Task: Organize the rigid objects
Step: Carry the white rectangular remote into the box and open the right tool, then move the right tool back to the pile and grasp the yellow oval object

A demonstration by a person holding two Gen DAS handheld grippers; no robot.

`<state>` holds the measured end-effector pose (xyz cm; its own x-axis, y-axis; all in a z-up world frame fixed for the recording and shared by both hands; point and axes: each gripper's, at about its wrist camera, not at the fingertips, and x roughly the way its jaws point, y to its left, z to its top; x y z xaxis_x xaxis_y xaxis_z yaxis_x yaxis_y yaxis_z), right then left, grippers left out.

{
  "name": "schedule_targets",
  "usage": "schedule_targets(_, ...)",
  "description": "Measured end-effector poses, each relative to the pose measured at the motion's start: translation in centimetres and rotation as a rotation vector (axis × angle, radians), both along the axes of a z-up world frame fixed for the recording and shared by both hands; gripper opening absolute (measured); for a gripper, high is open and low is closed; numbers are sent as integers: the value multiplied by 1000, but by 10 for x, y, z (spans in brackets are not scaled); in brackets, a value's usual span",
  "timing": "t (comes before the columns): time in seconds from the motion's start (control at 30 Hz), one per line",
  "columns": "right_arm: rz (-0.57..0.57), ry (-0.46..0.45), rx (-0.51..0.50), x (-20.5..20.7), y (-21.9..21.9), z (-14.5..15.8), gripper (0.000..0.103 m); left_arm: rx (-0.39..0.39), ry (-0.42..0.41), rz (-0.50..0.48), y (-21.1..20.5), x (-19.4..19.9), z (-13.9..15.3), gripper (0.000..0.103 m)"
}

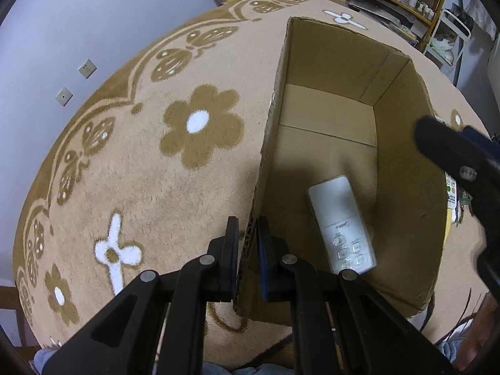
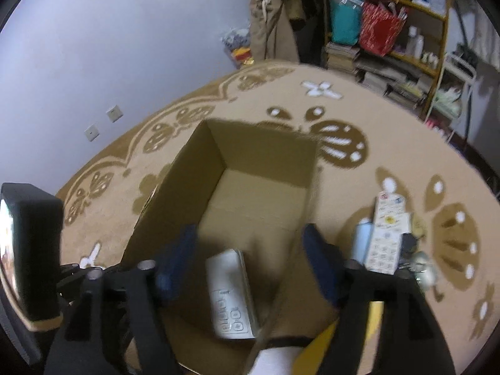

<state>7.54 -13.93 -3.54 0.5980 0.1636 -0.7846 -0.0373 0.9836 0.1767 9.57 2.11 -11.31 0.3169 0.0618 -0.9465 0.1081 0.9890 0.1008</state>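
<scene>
Surface: tan carpet-like cover (image 1: pixel 175 187) with brown flowers, butterflies and white blossoms, spread under everything.

Box: open brown corrugated cardboard box (image 1: pixel 403 143), upright on the cover, flaps not seen, inside mostly bare.

Box contents: white rectangular remote control with clear rubbery buttons (image 1: pixel 342 223), lying flat on the box floor at the near end, button end toward the cameras; also seen from the right wrist (image 2: pixel 232 293), blurred.

Left gripper (image 1: pixel 247 250): black two-finger tool with blue pads, pointing steeply down, clamped tight on the near left wall of the cardboard box, one finger outside, one inside, corrugated edge pinched between.

Right gripper (image 2: pixel 250 262): black fingers with blue pads spread wide apart over the near end of the box, nothing pressed between, white remote lying below the gap; left finger above the box interior, right finger about at the right wall. Seen from the left wrist as a dark blurred shape at the box's right rim.

Outside the box, right side: long white remote with many small coloured buttons (image 2: pixel 387 234) on the cover, pale blue cylindrical object (image 2: pixel 362 240) just beside it on the left, small shiny metallic item (image 2: pixel 422 268) on its right, too blurred to identify.

Background: pale wall with two switch plates (image 2: pixel 103 123); wooden shelf (image 2: pixel 406 31) crowded with books, bags and bottles.
</scene>
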Motion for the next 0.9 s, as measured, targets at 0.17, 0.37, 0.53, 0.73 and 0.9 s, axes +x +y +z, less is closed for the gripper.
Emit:
schedule_targets(0.17, -70, -17, -26, -16, -19, 7, 98, -3, -1, 4, 1, 1, 1, 11)
schedule_targets(0.37, -170, 12, -14, -38, -50, -4, 99, 2, -2, 0, 0, 1, 2, 11)
schedule_targets(0.53, -256, 42, -18, -55, -70, -21, 101, 4, -3, 0, 0, 0, 2, 11)
schedule_targets(0.73, -325, 124, 40, -69, -90, -57, 101, 14, -5, -4, -2, 0, 2, 11)
schedule_targets(0.9, -357, 173, 48, -71, -96, -75, 101, 14, -5, -4, -1, 0, 2, 11)
